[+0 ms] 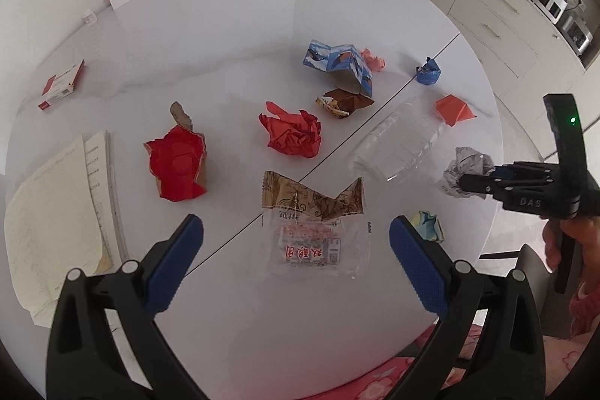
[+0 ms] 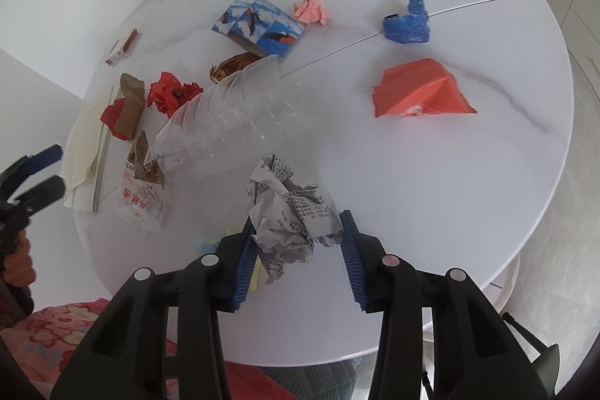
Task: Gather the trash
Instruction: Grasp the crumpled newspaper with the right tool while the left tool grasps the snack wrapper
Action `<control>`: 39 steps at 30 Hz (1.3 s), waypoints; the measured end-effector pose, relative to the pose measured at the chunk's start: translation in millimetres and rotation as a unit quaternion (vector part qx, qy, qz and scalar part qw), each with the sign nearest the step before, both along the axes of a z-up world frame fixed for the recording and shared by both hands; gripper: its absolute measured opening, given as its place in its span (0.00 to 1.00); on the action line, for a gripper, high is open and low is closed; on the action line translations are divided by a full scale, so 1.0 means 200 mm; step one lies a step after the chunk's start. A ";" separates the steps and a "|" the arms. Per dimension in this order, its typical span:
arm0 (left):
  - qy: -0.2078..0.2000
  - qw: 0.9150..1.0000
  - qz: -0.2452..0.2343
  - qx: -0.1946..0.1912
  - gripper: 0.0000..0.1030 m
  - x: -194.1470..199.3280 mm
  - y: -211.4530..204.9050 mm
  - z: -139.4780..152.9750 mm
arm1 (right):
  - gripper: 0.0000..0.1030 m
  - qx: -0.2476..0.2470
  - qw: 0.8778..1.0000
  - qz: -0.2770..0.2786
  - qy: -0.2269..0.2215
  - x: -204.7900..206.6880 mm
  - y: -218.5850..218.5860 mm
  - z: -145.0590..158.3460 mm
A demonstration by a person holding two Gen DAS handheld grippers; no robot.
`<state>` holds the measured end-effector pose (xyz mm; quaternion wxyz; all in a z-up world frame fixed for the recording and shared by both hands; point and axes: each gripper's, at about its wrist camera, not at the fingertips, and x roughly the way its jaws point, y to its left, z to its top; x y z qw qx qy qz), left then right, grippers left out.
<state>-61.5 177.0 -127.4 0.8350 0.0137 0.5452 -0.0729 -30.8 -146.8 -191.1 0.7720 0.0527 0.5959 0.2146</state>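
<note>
Beside crumpled newspaper (image 2: 290, 212), clear bottle (image 2: 225, 122), orange paper (image 2: 420, 89), wrapper (image 2: 140, 197)

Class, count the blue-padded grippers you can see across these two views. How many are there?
2. The left gripper hangs open above a clear wrapper; the right gripper is at the table's near edge, closed on a crumpled newspaper ball.

The right gripper (image 2: 298, 235) pointed steeply down at lower centre of its own view, blue pads pressed on a crumpled wad of printed paper (image 2: 290, 212), while the left gripper (image 1: 296, 242) (jaws spread wide) hung at the bottom of its frame, gripping nothing.
</note>
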 end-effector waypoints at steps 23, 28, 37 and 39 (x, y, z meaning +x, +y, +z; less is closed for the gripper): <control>0.009 0.773 -0.619 0.141 0.92 0.06 -0.30 -0.39 | 0.44 0.025 0.985 -0.169 0.027 -0.28 -0.05 0.09; 0.030 0.774 -0.621 0.123 0.73 0.07 -0.33 -0.44 | 0.44 0.035 0.978 -0.205 0.021 -0.32 -0.13 0.11; 0.055 0.848 -0.523 0.060 0.51 0.13 -0.29 -0.34 | 0.44 0.053 0.971 -0.235 0.007 -0.31 -0.33 0.16; 0.057 0.868 -0.491 0.047 0.49 0.14 -0.27 -0.31 | 0.44 0.055 0.971 -0.234 0.002 -0.30 -0.37 0.18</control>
